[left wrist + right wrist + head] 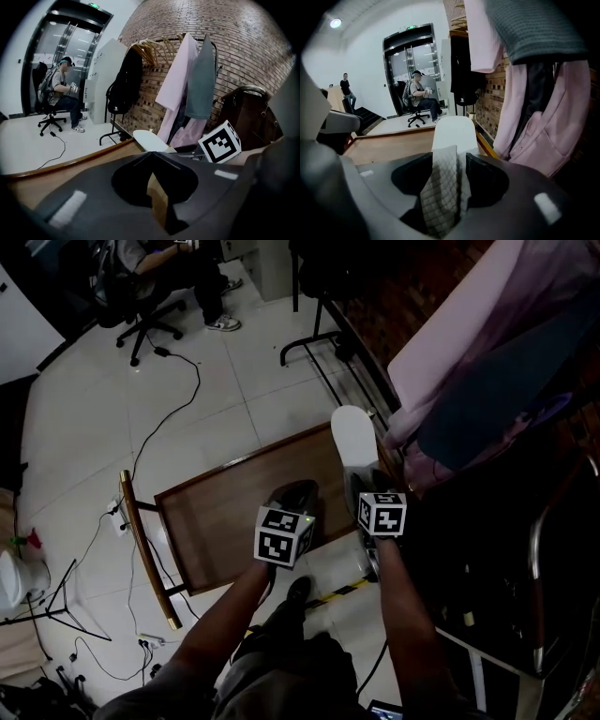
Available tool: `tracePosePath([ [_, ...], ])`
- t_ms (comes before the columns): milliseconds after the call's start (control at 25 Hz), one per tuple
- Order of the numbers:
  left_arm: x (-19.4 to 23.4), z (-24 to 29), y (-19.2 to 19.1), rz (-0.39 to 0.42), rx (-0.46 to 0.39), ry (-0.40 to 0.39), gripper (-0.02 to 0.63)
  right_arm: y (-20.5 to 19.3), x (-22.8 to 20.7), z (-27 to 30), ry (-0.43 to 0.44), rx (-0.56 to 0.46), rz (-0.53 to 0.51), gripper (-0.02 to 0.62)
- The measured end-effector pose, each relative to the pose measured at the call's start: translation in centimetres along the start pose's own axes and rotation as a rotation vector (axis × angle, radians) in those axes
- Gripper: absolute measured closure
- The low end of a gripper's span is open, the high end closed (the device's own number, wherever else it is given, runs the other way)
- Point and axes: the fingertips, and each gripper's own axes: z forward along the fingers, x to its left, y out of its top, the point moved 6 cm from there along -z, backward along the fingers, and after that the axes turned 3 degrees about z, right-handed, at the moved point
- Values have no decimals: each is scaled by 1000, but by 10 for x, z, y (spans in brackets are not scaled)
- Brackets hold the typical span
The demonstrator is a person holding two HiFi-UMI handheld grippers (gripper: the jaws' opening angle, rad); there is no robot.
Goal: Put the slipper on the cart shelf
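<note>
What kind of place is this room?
Probably an office or lab workspace: a person sits on a swivel chair, cables run over the tiled floor, and a garment rack stands by a brick wall.

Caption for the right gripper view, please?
Right tool open astride the white slipper, which lies on the wooden cart shelf beside hanging pink garments.

No text is legible. The green sign [94,5] above the glass door [70,51] is too small to read; the marker cube [219,142] bears only square patterns.
</note>
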Motion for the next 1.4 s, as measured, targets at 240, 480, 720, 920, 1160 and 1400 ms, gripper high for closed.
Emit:
tracePosePath([
  [240, -6, -2, -15, -7, -3, 6, 599, -18, 1, -2, -13, 19, -78, 578],
  [480, -18, -34, -11, 1, -16, 2, 598, -12, 23, -51, 9, -44, -67, 584],
  [720, -37, -25, 10, 45, -33, -11, 600, 6, 16, -95, 38, -122, -58, 586],
  [920, -55, -50, 25, 81, -74, -22, 598, 10, 33, -157, 79, -203, -52, 586],
  [1160, -108, -92, 30, 135, -95, -69, 600, 0, 40, -243, 82, -279, -63, 586],
  [1400, -171, -139, 25, 190, -101, -133, 600, -25, 53, -326, 64, -332, -62, 586],
])
